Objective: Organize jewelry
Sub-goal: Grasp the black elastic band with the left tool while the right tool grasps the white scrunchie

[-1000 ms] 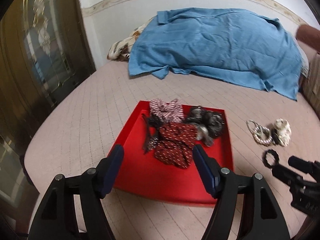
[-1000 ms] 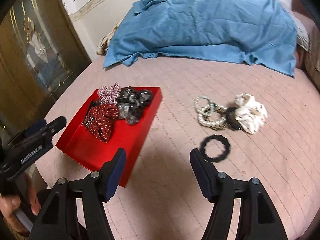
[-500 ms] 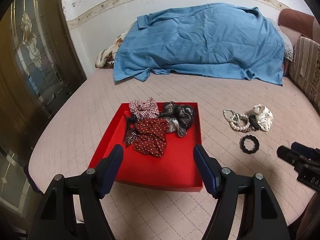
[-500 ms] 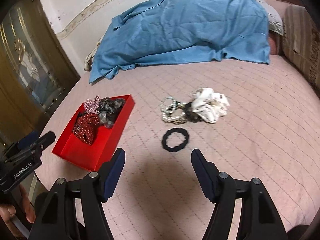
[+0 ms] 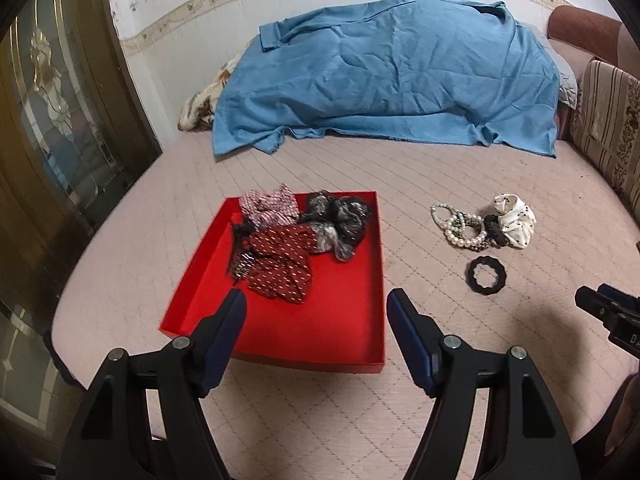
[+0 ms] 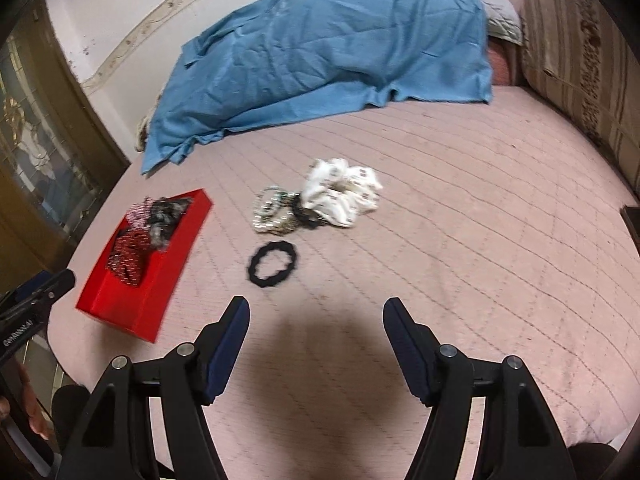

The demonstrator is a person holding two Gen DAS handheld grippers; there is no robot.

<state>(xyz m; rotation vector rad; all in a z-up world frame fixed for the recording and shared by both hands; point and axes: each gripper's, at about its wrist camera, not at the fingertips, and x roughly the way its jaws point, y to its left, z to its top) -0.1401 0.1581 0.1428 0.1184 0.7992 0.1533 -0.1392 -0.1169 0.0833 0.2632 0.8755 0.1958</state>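
Left tool (image 5: 316,312) wide over red tray (image 5: 320,332) (scrunchies inside), right tool (image 6: 316,316) wide, empty, near black ring (image 6: 273,264)

A shallow red rectangular tray (image 5: 328,332) at centre frame holds three fabric scrunchies (image 5: 280,264), while right of it lie pearl bead bracelets (image 5: 460,226), a white dotted scrunchie (image 5: 514,220) and a black wavy hair ring (image 5: 486,275).

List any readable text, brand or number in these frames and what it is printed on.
"GenRobot.AI", blurred and only roughly legible: white lettering on the left gripper, at the right wrist view's left edge.
Partial white lettering, cut off and unreadable: on the right gripper at the left wrist view's edge.
Nothing else carries text.
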